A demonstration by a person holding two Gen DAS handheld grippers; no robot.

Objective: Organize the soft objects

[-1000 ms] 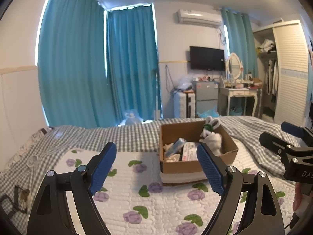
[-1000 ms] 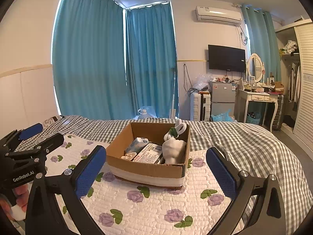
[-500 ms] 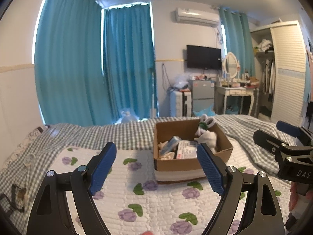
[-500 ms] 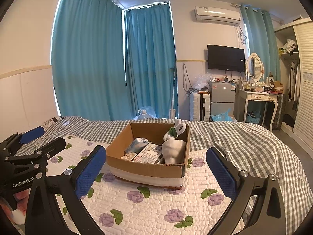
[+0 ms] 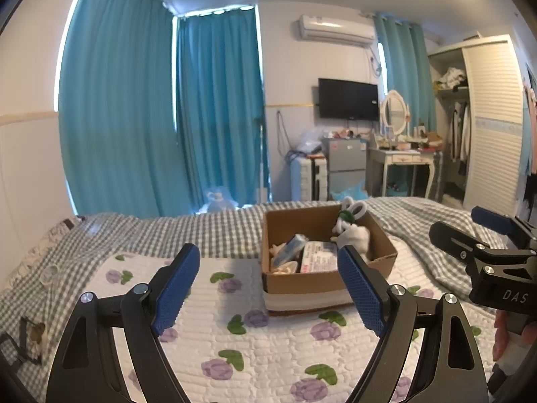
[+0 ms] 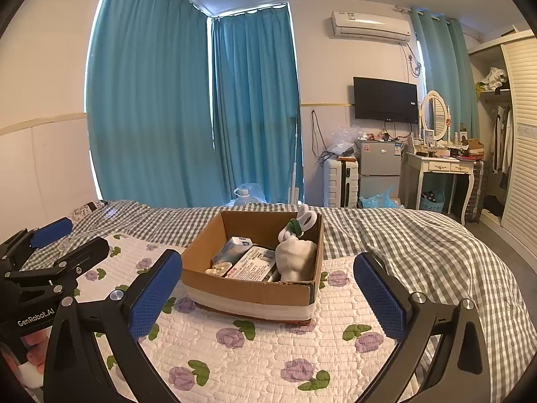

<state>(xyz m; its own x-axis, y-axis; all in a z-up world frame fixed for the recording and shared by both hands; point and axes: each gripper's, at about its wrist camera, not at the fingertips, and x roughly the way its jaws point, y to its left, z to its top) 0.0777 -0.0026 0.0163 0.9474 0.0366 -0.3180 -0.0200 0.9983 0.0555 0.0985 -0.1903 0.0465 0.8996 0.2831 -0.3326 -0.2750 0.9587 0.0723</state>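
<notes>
A brown cardboard box (image 6: 248,294) sits on the flowered quilt of the bed; it also shows in the left wrist view (image 5: 302,283). In it stands a white plush rabbit (image 6: 297,255) with a green band, also seen in the left wrist view (image 5: 352,231), beside tissue packs (image 6: 250,263) and a pale blue pack (image 6: 231,250). My left gripper (image 5: 268,288) is open and empty, held above the quilt short of the box. My right gripper (image 6: 268,292) is open and empty, with the box framed between its fingers farther off.
A grey checked blanket (image 6: 419,245) covers the bed's far and right side. Behind the bed are teal curtains (image 6: 188,117), a suitcase (image 6: 340,181), a small fridge (image 6: 379,168), a dressing table (image 6: 439,168) and a wardrobe (image 6: 520,154). The other gripper shows at each view's edge.
The left wrist view has shifted so the box sits lower and a little left between its fingers. The right view is almost unchanged. Both grippers stay open.
</notes>
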